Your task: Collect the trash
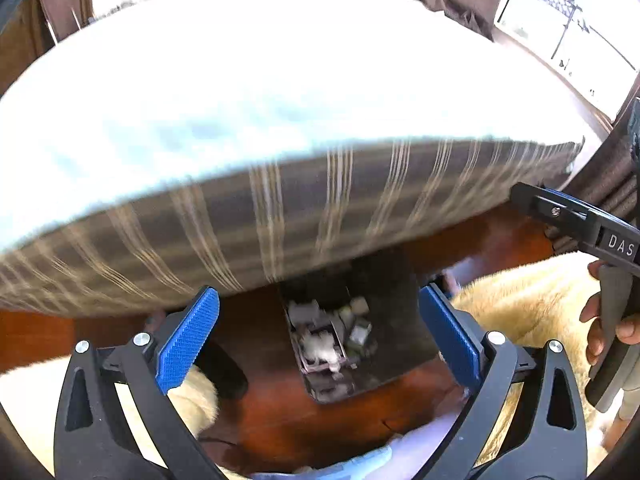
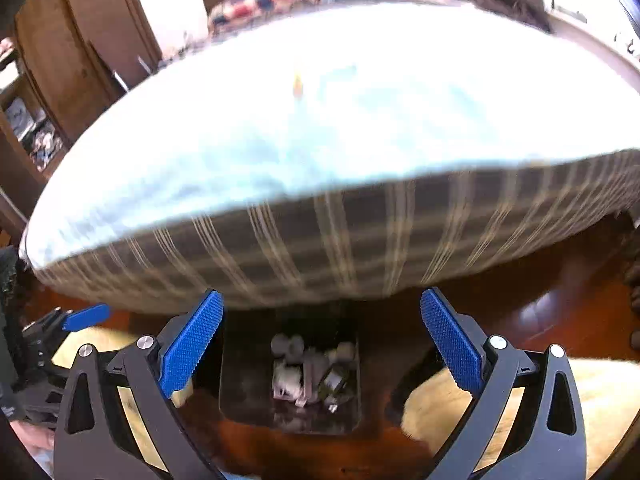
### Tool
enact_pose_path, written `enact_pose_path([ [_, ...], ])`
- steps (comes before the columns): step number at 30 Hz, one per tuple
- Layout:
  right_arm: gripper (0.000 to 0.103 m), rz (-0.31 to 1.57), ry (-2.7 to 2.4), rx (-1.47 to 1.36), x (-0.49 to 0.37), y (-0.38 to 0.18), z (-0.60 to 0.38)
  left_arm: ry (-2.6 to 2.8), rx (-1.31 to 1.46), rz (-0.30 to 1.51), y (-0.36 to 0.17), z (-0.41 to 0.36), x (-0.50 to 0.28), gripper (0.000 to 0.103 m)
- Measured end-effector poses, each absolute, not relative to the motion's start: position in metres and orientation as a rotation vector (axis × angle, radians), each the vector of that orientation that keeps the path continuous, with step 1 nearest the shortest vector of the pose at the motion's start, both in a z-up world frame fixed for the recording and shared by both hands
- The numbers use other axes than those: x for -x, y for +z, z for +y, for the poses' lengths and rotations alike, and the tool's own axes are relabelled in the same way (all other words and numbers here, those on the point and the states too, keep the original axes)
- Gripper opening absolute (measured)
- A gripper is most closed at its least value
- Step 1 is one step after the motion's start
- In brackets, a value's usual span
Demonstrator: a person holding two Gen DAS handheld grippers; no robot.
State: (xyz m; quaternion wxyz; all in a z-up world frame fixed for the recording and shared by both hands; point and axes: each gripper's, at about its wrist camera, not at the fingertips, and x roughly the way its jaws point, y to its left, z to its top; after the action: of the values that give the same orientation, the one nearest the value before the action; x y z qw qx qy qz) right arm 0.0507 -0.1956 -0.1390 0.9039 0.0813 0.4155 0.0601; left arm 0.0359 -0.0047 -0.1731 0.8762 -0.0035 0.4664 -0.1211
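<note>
Apparently between pickups, with the bed (image 2: 320, 128) looming large and the bin (image 2: 290, 380) on the floor just below its edge already holding trash (image 2: 308, 376), left gripper (image 1: 320, 344) and right gripper (image 2: 320, 350) hover above the bin, fingers spread and empty, so next comes finding another scrap.

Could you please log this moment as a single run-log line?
left gripper: open, empty | right gripper: open, empty | both over trash bin on floor beside bed | bin holds scraps

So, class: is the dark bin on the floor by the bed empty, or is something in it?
Not empty. The bin holds crumpled white and grey trash at its bottom.
</note>
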Motion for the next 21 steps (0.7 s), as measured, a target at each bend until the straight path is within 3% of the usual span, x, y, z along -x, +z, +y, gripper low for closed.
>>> enact_pose_path([
  [12, 0.1, 0.488, 0.009, -0.039, 0.001, -0.03, -0.203, -0.152, 0.008, 0.619, -0.049, 0.012, 0.003, 0.095],
  [21, 0.1, 0.399, 0.016, -0.039, 0.025, 0.003, -0.199, -0.1, 0.008, 0.476, -0.013, 0.015, 0.031, 0.095],
])
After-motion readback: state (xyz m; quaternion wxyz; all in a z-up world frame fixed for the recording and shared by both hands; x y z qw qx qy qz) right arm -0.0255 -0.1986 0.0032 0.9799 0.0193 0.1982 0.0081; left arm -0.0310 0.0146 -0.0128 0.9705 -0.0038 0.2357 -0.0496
